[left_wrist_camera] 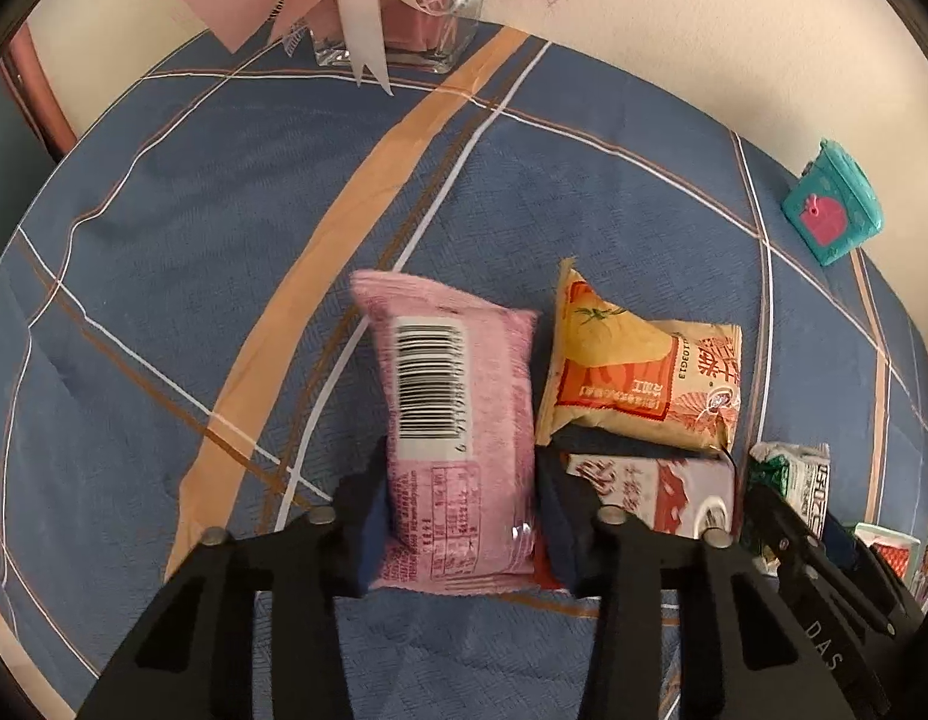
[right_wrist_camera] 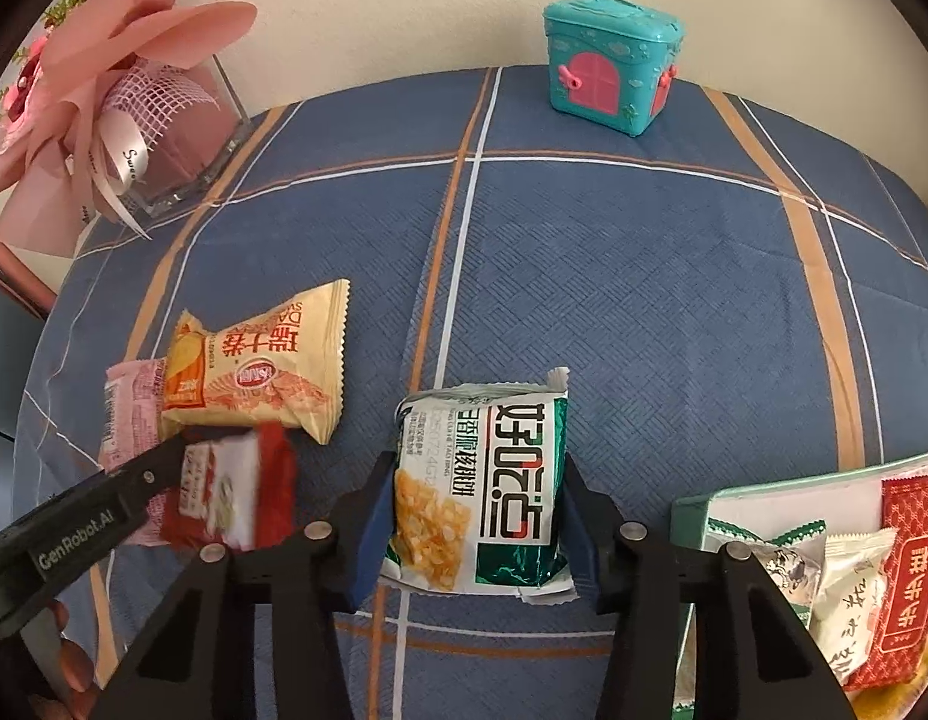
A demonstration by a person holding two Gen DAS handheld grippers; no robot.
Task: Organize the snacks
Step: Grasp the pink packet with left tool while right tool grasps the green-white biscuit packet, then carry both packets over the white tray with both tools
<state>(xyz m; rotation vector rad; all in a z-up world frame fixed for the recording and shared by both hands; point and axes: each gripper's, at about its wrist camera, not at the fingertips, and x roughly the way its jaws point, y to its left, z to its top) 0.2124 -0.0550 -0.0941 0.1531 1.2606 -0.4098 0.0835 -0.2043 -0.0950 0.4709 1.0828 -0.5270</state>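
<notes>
Cream wall at back, table under a blue cloth [right_wrist_camera: 614, 276] w/ orange and white stripes.

Left tongs [left_wrist_camera: 461, 516] point steeply down, jaws either side of a pink snack pack [left_wrist_camera: 458, 438], barcode side up. Blue pads look pressed to its long edges, so clamped on it; pack lies on the cloth.

Just right of the left tongs: a yellow-orange pack [left_wrist_camera: 641, 375] w/ red print, and nearer, a red-and-white pack [left_wrist_camera: 662, 495] touching its lower edge. Far beyond left tongs, a glass vase [left_wrist_camera: 398, 39] w/ pink wrap and ribbon.

Right tongs [right_wrist_camera: 476, 498] also aim down, pads tight on both sides of a green-and-white pack [right_wrist_camera: 482, 486], print showing crunchy yellow pieces; gripped, resting on cloth.

Right of the right tongs, close by: a green-rimmed tray [right_wrist_camera: 692, 510] holding several packs, incl. a red pack [right_wrist_camera: 911, 570] and a pale one.

Far ahead of right tongs, near the wall: a teal toy box [right_wrist_camera: 611, 63] w/ pink door.

A person's fingers show at lower left of the right-wrist view, on the left tool's handle.
</notes>
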